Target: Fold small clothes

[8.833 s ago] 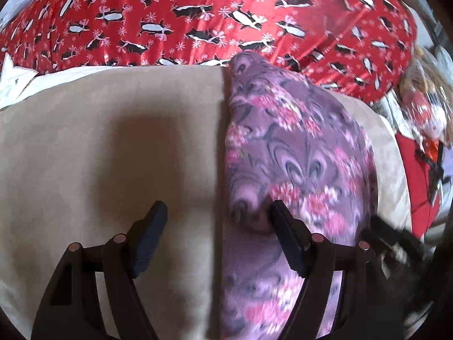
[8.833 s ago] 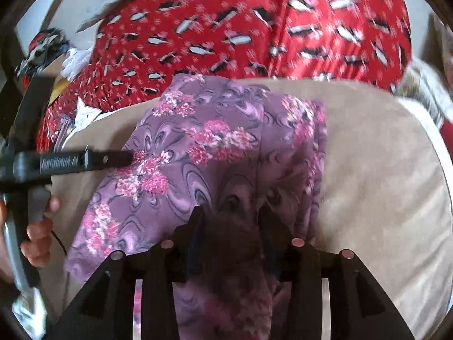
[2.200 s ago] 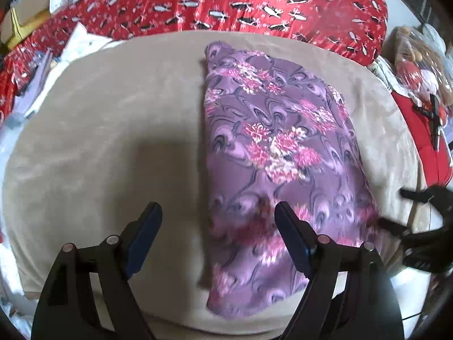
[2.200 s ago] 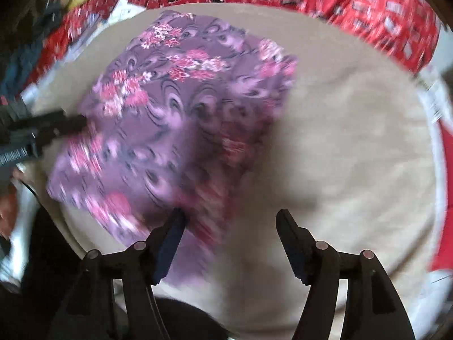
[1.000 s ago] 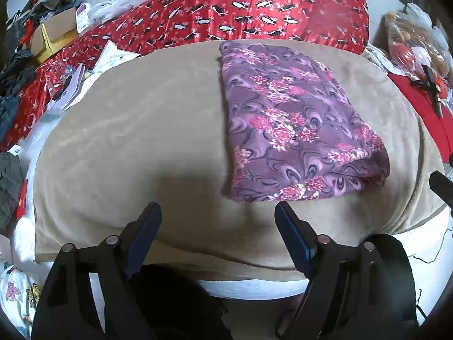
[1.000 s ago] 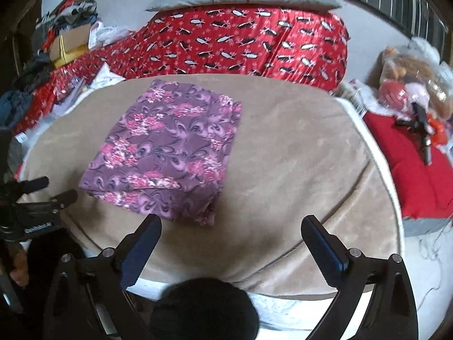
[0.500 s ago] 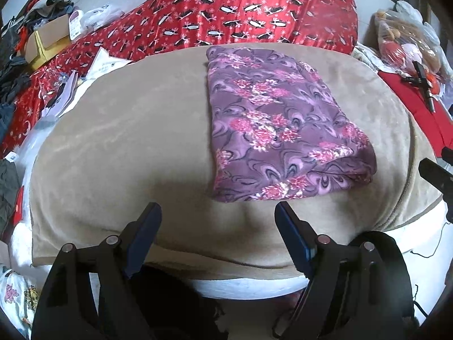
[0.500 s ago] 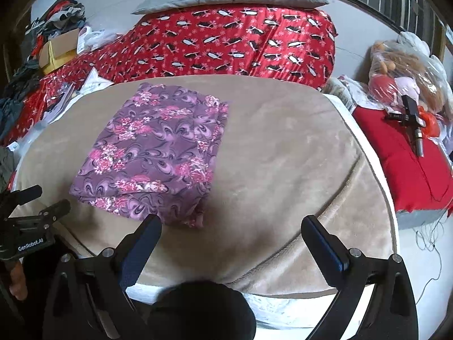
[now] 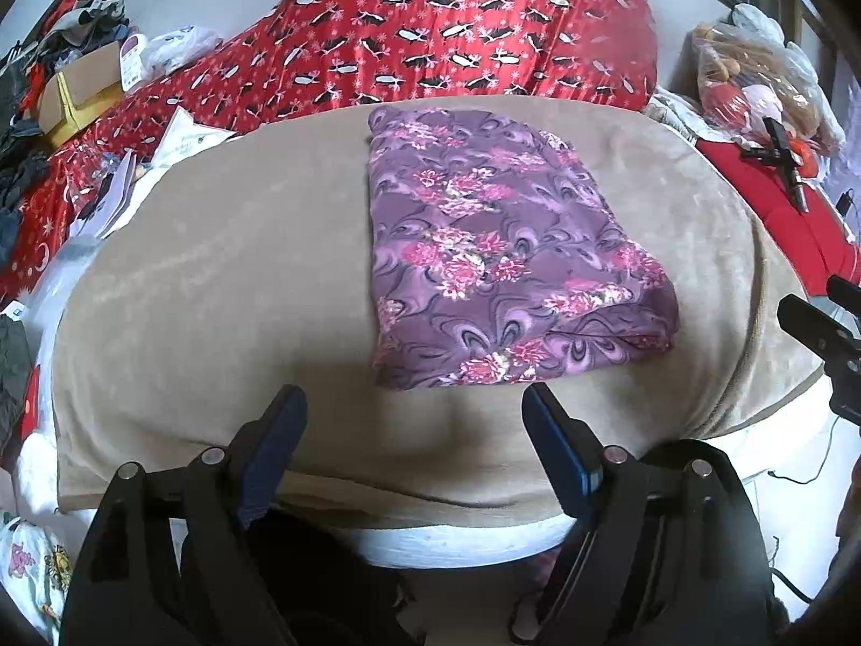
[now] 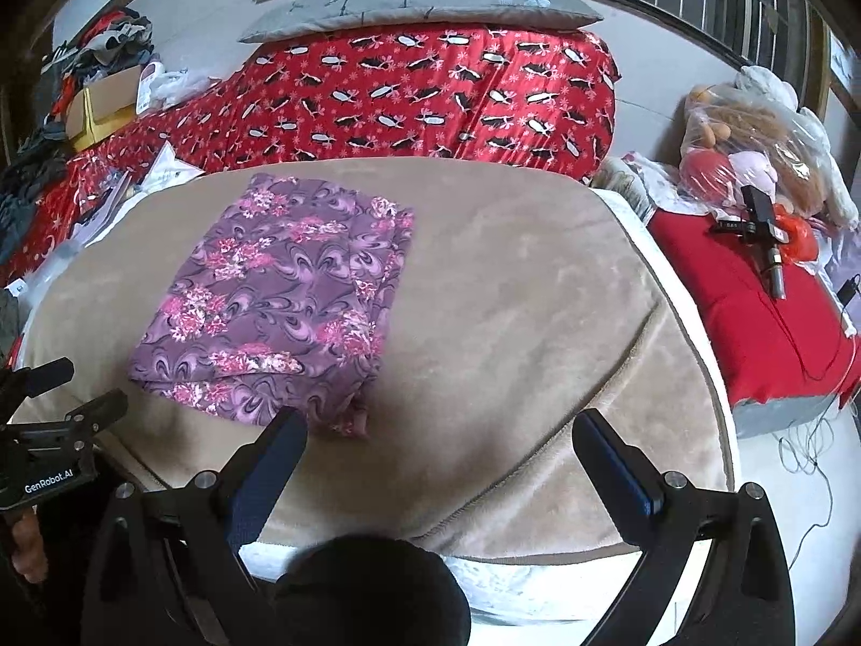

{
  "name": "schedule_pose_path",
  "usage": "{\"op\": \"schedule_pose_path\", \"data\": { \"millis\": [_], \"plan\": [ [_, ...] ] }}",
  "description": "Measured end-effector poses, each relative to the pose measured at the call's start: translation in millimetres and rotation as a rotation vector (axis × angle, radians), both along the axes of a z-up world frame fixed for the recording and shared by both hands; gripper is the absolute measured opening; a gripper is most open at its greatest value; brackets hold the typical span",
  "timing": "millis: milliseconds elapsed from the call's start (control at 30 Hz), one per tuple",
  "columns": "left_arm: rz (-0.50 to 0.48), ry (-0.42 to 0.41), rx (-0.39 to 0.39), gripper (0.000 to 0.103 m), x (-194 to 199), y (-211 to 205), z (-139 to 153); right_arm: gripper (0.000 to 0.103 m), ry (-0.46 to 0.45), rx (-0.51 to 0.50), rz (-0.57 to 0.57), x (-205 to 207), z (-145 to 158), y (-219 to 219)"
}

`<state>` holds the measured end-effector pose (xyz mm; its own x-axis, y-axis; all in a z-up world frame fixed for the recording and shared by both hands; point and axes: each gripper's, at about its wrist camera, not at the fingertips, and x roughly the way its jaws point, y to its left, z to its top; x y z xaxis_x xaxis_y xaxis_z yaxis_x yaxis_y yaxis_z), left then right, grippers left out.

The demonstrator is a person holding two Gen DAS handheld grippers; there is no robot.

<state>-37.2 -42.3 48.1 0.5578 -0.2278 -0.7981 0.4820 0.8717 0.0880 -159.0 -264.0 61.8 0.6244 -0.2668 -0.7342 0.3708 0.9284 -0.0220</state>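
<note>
A purple garment with pink flowers [image 9: 495,253] lies folded into a flat rectangle on the beige blanket [image 9: 226,280]; the right wrist view shows the same garment [image 10: 285,296] left of centre. My left gripper [image 9: 414,404] is open, pulled back just short of the garment's near edge, with nothing between its fingers. My right gripper [image 10: 438,430] is open wide over the blanket's near edge, its left finger [image 10: 269,463] close to the garment's near right corner but not on it. The left gripper [image 10: 59,404] also shows at the left edge of the right wrist view.
A red quilt with a penguin print [image 10: 420,97] runs along the back, a grey pillow [image 10: 420,5] on top. Papers and a cardboard box [image 9: 86,91] clutter the left. A red cushion [image 10: 764,312] with a black tool and a bag of soft toys [image 10: 753,145] stand right.
Both grippers have drawn back and up from the garment, so more of the blanket and room shows. The folded garment has not moved.
</note>
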Motion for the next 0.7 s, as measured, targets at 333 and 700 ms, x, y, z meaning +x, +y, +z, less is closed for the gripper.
{"op": "schedule_pose_path", "data": {
  "millis": [333,700],
  "plan": [
    [-0.013,-0.014,-0.014,0.083,-6.9,-2.6,6.2,0.100,-0.004,-0.001,-0.013,-7.2,3.6,2.7],
    [-0.005,-0.014,-0.029,0.083,-10.2,-3.1,10.5,0.100,-0.018,0.007,-0.034,-11.8,5.3,2.9]
  ]
}}
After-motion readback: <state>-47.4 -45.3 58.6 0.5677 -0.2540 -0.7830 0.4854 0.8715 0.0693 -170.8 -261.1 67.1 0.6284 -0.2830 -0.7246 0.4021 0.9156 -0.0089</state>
